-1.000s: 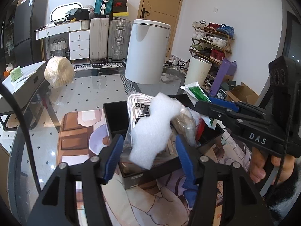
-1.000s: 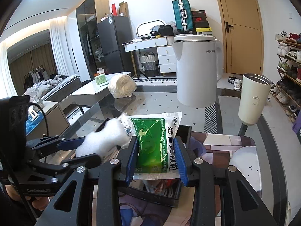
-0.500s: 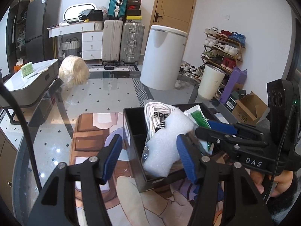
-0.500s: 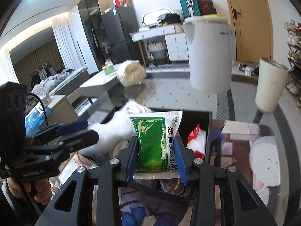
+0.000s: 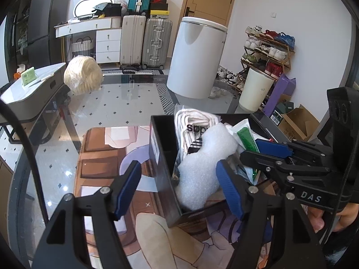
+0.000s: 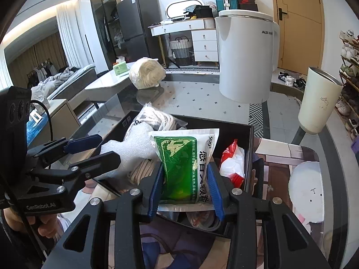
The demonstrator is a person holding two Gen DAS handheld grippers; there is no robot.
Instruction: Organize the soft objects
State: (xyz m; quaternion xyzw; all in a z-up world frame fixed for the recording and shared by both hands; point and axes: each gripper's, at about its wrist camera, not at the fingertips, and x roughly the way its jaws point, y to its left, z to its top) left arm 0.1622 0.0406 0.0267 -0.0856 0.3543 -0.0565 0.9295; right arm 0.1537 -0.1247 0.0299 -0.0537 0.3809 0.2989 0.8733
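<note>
Right tool [image 6: 185, 188] pinches the green sachet [image 6: 182, 163] upright over the black box's [image 5: 165, 174] near edge. Left tool [image 5: 179, 188] is spread, its fingers flanking white foam [image 5: 202, 170] lying in the box on the surface [image 5: 107, 109]. Beyond: bagged socks [image 5: 193, 127].

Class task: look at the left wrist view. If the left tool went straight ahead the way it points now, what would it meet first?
Most likely the near wall of the black box, which sits between the open fingers of the left tool, with the white foam piece just behind it. Depth is hard to judge through this lens.
</note>
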